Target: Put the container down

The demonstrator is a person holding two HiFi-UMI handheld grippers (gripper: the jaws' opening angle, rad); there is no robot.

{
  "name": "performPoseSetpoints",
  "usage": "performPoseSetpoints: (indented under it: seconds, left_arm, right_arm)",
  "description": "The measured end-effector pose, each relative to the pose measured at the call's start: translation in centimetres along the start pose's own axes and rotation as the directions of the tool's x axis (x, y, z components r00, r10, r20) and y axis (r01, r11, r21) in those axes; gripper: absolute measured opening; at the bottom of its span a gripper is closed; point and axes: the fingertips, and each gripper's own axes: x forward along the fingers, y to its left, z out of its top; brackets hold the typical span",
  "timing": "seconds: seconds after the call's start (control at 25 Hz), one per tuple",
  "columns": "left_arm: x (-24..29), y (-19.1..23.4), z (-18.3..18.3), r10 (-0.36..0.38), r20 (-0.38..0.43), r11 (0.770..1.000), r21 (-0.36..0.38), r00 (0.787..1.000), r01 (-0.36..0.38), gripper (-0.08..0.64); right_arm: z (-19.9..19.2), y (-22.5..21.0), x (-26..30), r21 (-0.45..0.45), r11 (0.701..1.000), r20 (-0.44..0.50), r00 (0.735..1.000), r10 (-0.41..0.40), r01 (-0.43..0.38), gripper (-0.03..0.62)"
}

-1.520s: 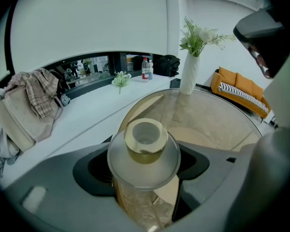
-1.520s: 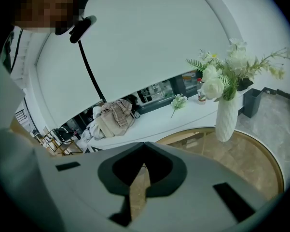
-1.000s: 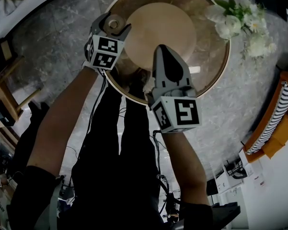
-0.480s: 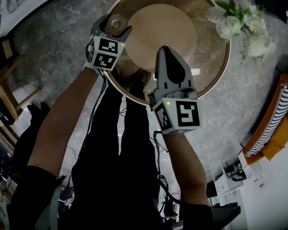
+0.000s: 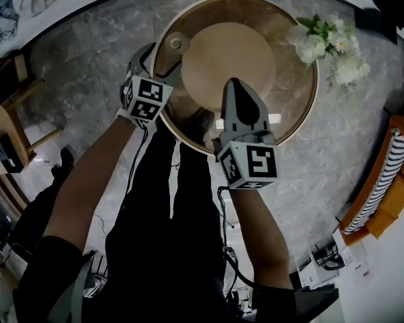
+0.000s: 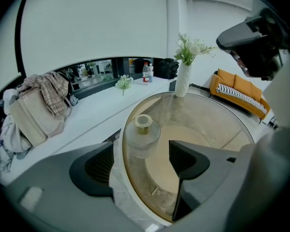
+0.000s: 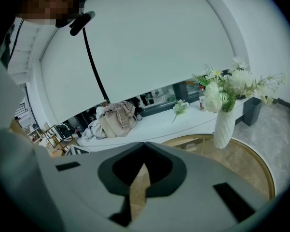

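2 forearms stretch over the table (image 5: 302, 113), near its 7 o'clock rim. Right gripper (image 5: 234, 87) is at 6, jaws pressed together, nothing between. Left gripper (image 5: 158, 62) is at 10, jaws spread wide. The container (image 5: 177, 44) stands just inside the rim, just past those jaws, untouched, its clear walls hard to trace.

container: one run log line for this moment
container: upright on glass table | left claw: open, not touching it | right claw: shut, empty
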Motion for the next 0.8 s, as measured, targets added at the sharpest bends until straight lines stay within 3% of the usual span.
performPoseSetpoints:
  seconds: [0.12, 0.32, 0.4, 0.48, 0.56, 0.64, 0.8]
  left_arm:
    - [-3.1, -0.4, 0.1, 0.013, 0.019, 0.999, -0.05, 1.0, -0.012, 0.345]
    - [-10.0, -0.6, 1.8, 0.067, 0.072, 0.978, -0.202, 0.995, -0.051, 0.345]
    - [-13.5, -1.8, 2.6, 0.042, 0.095, 0.97, -0.244, 0.995, -0.018, 0.345]
    - [-17.3, -4.4, 3.8, -0.038, 0.125, 0.96, -0.272, 0.991, 0.071, 0.345]
    - [-21.4, -7.3, 5.6, -0.119, 0.16, 0.948, -0.275, 0.98, 0.16, 0.345]
    - [-25.6, -9.3, 8.0, -0.152, 0.195, 0.948, -0.249, 0.969, 0.199, 0.345]
    - [-32.9, -9.1, 13.9, -0.069, 0.319, 0.966, -0.216, 0.945, 0.143, 0.342]
  right_arm:
    - [1.5, 0.8, -1.2, -0.031, 0.999, 0.016, 1.0, 0.01, -0.01, 0.006]
    - [3.8, 1.9, -3.6, -0.021, 0.999, 0.026, 0.999, 0.035, -0.035, 0.006]
    - [4.7, 2.8, -5.2, -0.03, 0.999, 0.028, 0.999, 0.04, -0.039, 0.006]
    - [5.6, 3.9, -7.3, -0.065, 0.997, 0.026, 0.999, 0.044, -0.043, 0.006]
    - [6.7, 5.1, -9.4, -0.112, 0.993, 0.022, 0.999, 0.05, -0.047, 0.006]
    - [8.6, 6.2, -11.4, -0.135, 0.99, 0.036, 0.998, 0.054, -0.048, 0.008]
    - [13.2, 8.2, -14.2, -0.109, 0.993, 0.087, 0.995, 0.055, -0.046, 0.006]
